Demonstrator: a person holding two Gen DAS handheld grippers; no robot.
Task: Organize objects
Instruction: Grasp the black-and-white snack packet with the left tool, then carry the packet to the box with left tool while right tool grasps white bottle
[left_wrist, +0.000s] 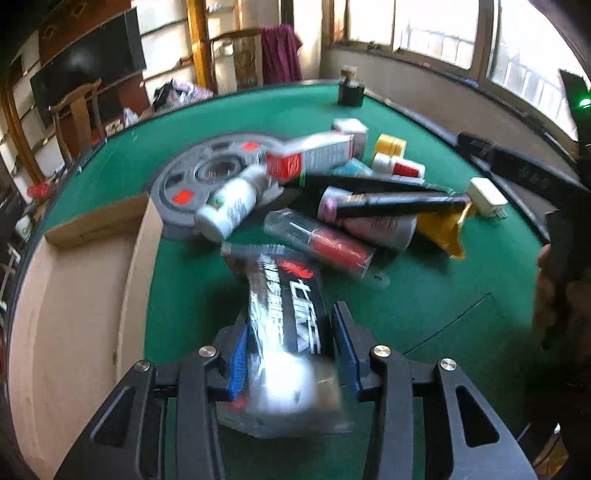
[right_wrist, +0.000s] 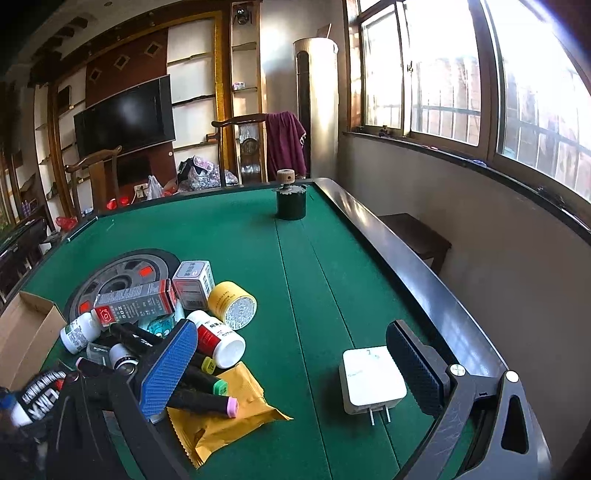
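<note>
My left gripper (left_wrist: 291, 343) is shut on a black and silver blister pack (left_wrist: 284, 321) with white lettering, held above the green table (left_wrist: 424, 295). The same pack shows at the left edge of the right wrist view (right_wrist: 37, 391). Beyond it lies a pile: a white bottle (left_wrist: 225, 210), a red-ended box (left_wrist: 310, 157), black markers (left_wrist: 391, 205), a red packaged item (left_wrist: 321, 243) and a yellow packet (right_wrist: 221, 417). My right gripper (right_wrist: 291, 373) is open, with a white plug charger (right_wrist: 371, 380) on the felt just inside its right finger.
An open cardboard box (left_wrist: 74, 302) stands at the table's left edge, beside my left gripper. A grey round disc (left_wrist: 207, 177) lies under the pile. A dark cup with a wooden-topped item (right_wrist: 291, 203) stands at the far side. A dark raised rail (right_wrist: 406, 266) borders the right.
</note>
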